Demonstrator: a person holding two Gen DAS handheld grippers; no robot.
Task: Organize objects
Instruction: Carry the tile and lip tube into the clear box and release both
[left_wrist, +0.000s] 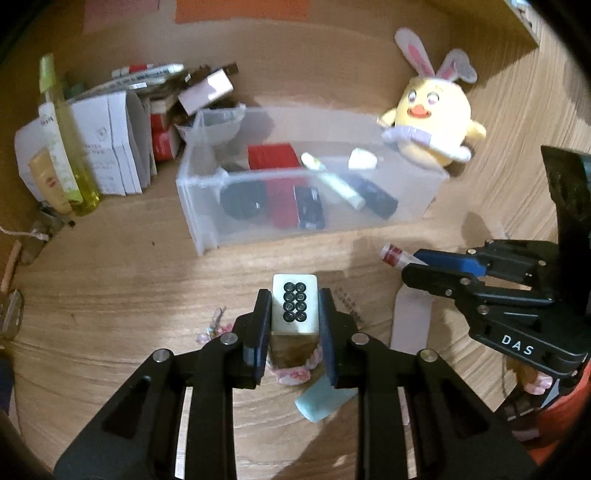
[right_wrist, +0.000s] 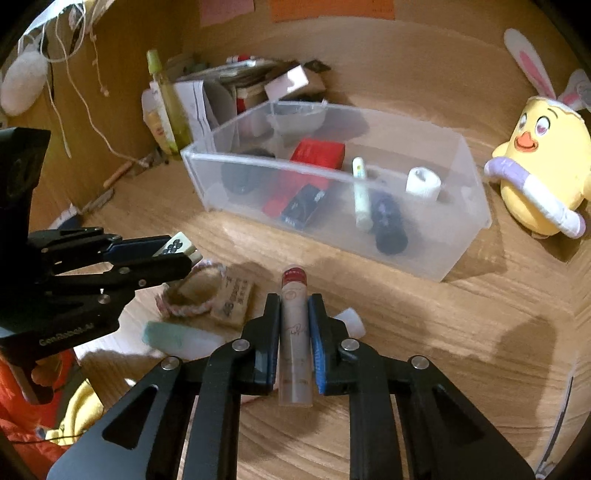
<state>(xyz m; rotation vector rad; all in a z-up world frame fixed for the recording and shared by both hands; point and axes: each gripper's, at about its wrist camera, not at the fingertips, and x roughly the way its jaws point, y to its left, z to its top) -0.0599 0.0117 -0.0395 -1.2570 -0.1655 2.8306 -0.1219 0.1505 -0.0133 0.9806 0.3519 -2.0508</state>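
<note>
My left gripper is shut on a white mahjong tile with black circles, held above the wooden table. It also shows in the right wrist view. My right gripper is shut on a white tube with a red cap, whose cap shows in the left wrist view. A clear plastic bin stands ahead of both grippers, also in the right wrist view. It holds a red box, a black box, a white stick, a dark cylinder and a white roll.
A yellow plush chick with rabbit ears sits right of the bin. Boxes, papers and a yellow-green bottle crowd the back left. A braided loop with a tag, a pale green block and a white cap lie below the grippers.
</note>
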